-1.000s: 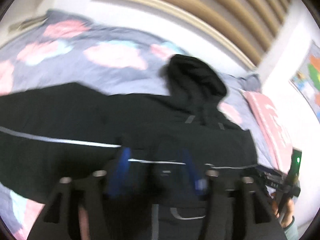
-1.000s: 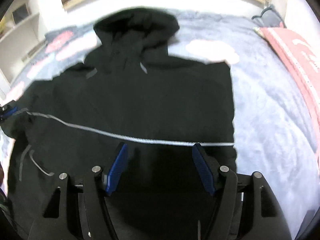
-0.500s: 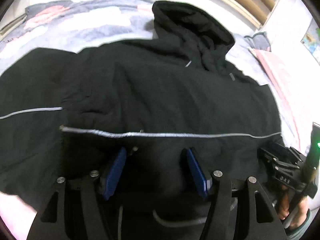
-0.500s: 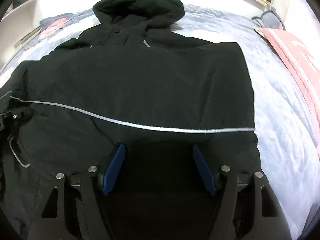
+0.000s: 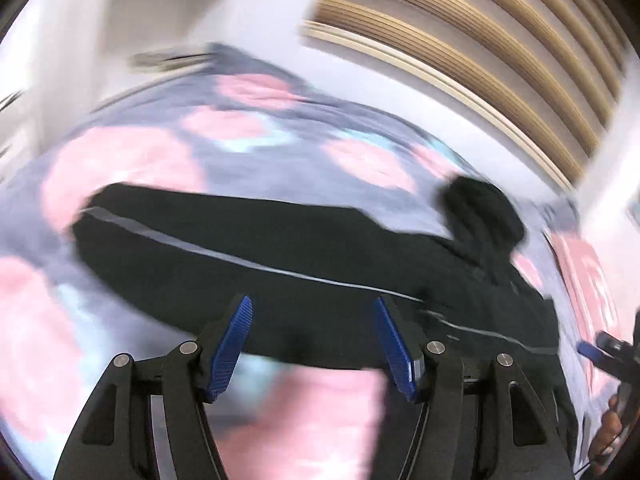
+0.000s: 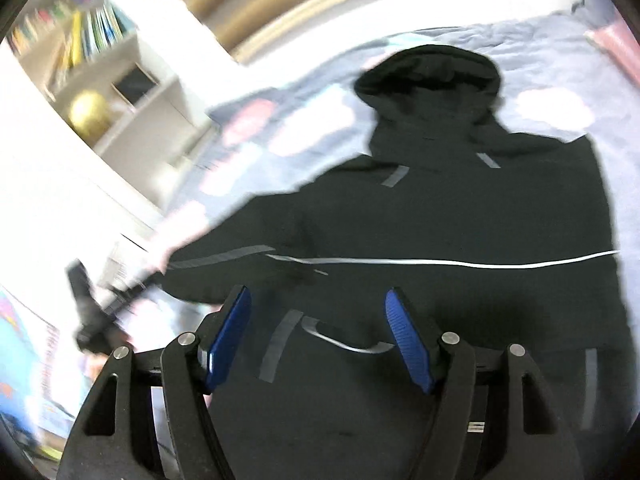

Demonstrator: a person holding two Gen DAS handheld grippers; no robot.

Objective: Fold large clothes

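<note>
Black hooded jacket [image 6: 460, 216] with thin silver reflective stripes lies spread flat on the bed, over a grey quilt [image 5: 280, 152] printed with pink and pale blue patches; its hood [image 6: 428, 80] points toward the slatted wooden headboard [image 5: 480, 64]. One sleeve [image 5: 208, 224] stretches straight out to the side, well clear of the body of the garment. On the other side no sleeve is seen stretched out.

The step in hand looks like the sleeve fold: one long sleeve is still unfolded. The left hand-held gripper [image 5: 312, 340] hovers above the lower edge of that sleeve, its blue pads standing about half apart with nothing between them. The right hand-held gripper [image 6: 318, 338] hangs over the lower front of the jacket; its jaws have just been opening and now stand wide, empty as well, with only fabric seen beyond them.

Next, I judge, the left one must reach the far cuff, close on it, and carry the sleeve across the chest, while the right steadies the body so that the cloth does not drag. Both views are blurred, so fine creases cannot be read.

Count: one jacket, one hood, one outstretched sleeve, two hand-held grippers, one bed, one pink patterned cushion [image 5: 588, 280] at the bedside, one white shelf [image 6: 120, 92] with books.
</note>
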